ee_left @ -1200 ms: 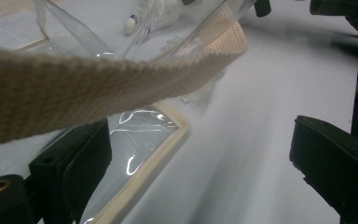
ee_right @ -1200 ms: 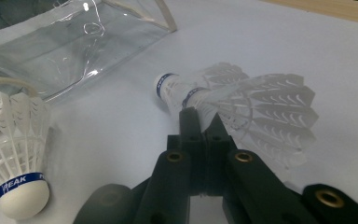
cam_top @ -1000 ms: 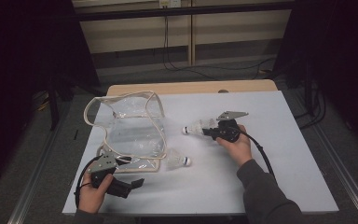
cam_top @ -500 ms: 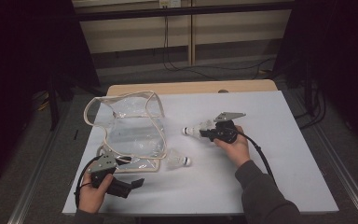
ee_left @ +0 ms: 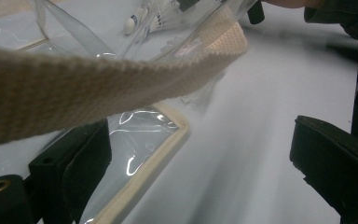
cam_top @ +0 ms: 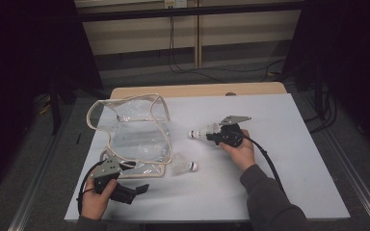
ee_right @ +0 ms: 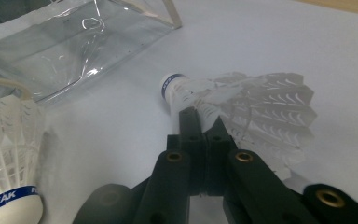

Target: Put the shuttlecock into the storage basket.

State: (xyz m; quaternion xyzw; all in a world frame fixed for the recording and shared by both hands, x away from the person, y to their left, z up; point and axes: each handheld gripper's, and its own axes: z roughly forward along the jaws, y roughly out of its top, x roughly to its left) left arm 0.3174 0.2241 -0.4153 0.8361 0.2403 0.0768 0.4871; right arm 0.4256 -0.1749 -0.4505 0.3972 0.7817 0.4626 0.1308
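OK, my right gripper (ee_right: 200,122) is clenched on the white feathered shuttlecock (ee_right: 242,105), pinching it thinly at the feathers just behind the cork, low over the white table (cam_top: 289,144). My left gripper (cam_top: 134,188) has its jaws apart beside the clear plastic bag with beige woven trim (cam_top: 135,132); the strap drapes across them, ungripped. Risks: feathers crush or slip out; the floppy bag mouth sags shut. A second shuttlecock (cam_top: 183,166) lies against the bag's corner.

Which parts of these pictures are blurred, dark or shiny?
High view: the room around the table is very dark. Left gripper view: the woven strap is close and blurred. Right gripper view: the clear bag shows glare, and the held shuttlecock is sharp.
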